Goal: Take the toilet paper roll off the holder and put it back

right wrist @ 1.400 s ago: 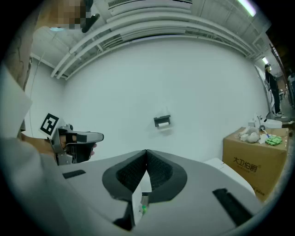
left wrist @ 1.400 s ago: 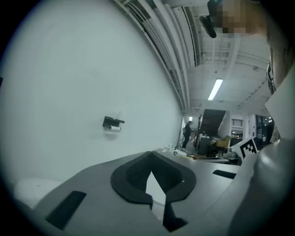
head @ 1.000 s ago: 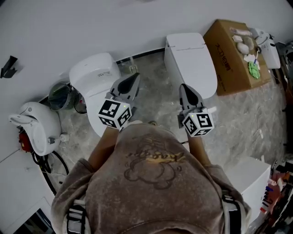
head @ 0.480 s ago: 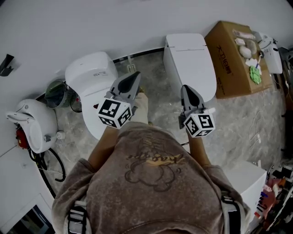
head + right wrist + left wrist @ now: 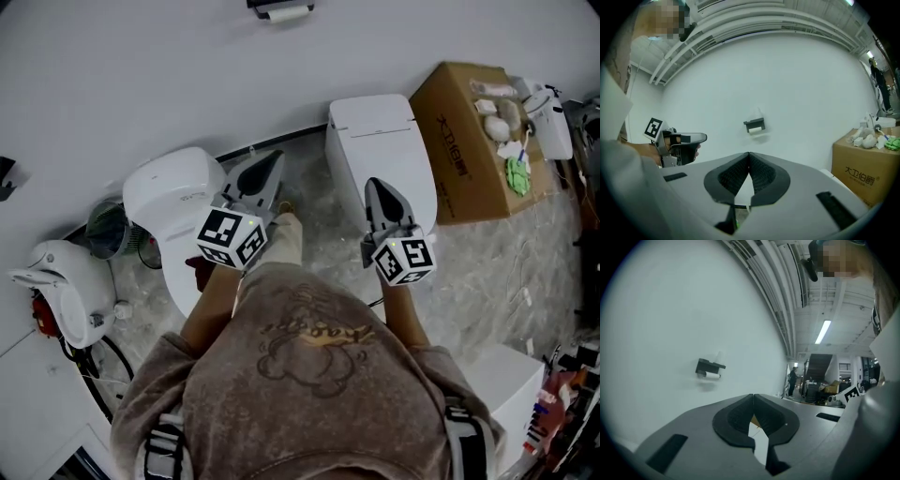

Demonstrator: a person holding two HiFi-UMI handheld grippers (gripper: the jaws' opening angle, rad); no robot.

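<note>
A black wall holder [image 5: 272, 6] carries a white toilet paper roll [image 5: 285, 14] at the top of the head view. The roll [image 5: 711, 375] under its holder [image 5: 708, 366] also shows far off in the left gripper view, and the roll [image 5: 755, 131] under the holder [image 5: 754, 123] in the right gripper view. My left gripper [image 5: 274, 163] and right gripper [image 5: 376, 187] point toward the wall, well short of it. Both are shut with nothing between the jaws. The left gripper [image 5: 701, 138] also appears in the right gripper view.
Two white toilets [image 5: 178, 192] [image 5: 380, 141] stand against the wall below the holder. A cardboard box [image 5: 473, 122] with odds and ends sits at the right. A white appliance [image 5: 61, 286] and a cable lie at the left. A white cabinet [image 5: 511, 370] is near right.
The head view has tilted up, so the wall holder with its roll has come into sight at the top. Both grippers stayed shut and shifted slightly toward the wall.
</note>
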